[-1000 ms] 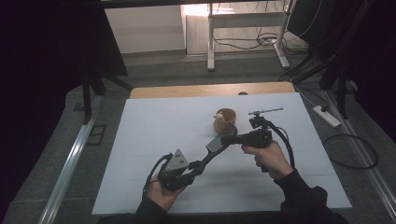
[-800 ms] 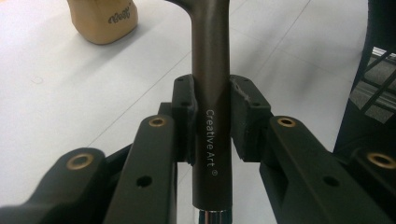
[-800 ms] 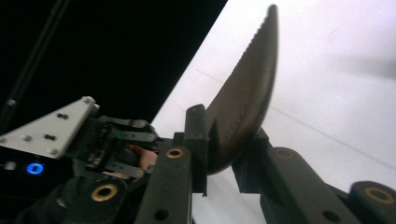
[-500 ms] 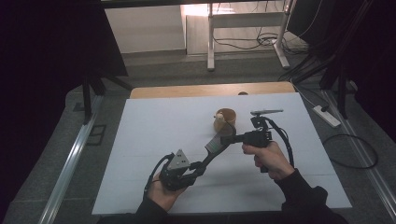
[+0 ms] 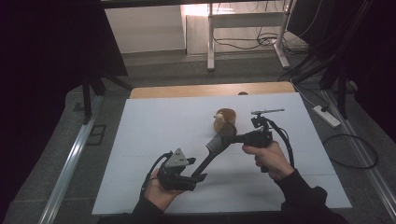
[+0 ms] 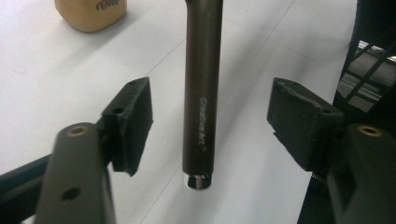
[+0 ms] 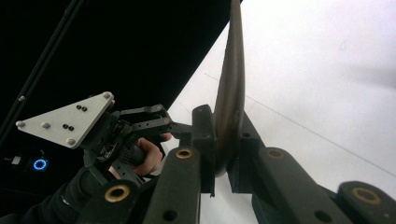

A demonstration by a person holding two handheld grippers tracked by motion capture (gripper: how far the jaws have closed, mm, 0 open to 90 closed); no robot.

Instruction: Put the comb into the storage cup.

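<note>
Item under handling: a long dark-brown utensil with a round matt handle [image 6: 201, 88] bearing pale lettering and a metal end cap. It is held above the white desk [image 5: 154, 126], not resting on it. In the high view its long axis runs diagonally, from the flattened head end [image 5: 218, 142] near the desk's middle down toward the person's left side.

Right gripper [image 5: 225, 139]: its jaws are closed on the flattened head end, which shows edge-on [image 7: 229, 98] between them in the right gripper view. This gripper alone carries the utensil.

Left gripper [image 6: 210, 123]: jaws spread wide, one either side of the handle's free end, with clear gaps on both sides; no contact visible. The handle points almost straight along this gripper's line of sight, end cap nearest the camera, lying roughly midway between the jaws.

Judgement: the deciding relation is that the handle already lies between the left jaws and in line with them. A closing of those jaws looks sufficient to take it, with the left gripper nearer the free end.

Surroundings: a small tan wooden cup-like container [image 5: 225, 119] stands on the desk just beyond the head end, apart from the utensil as far as can be told.
</note>
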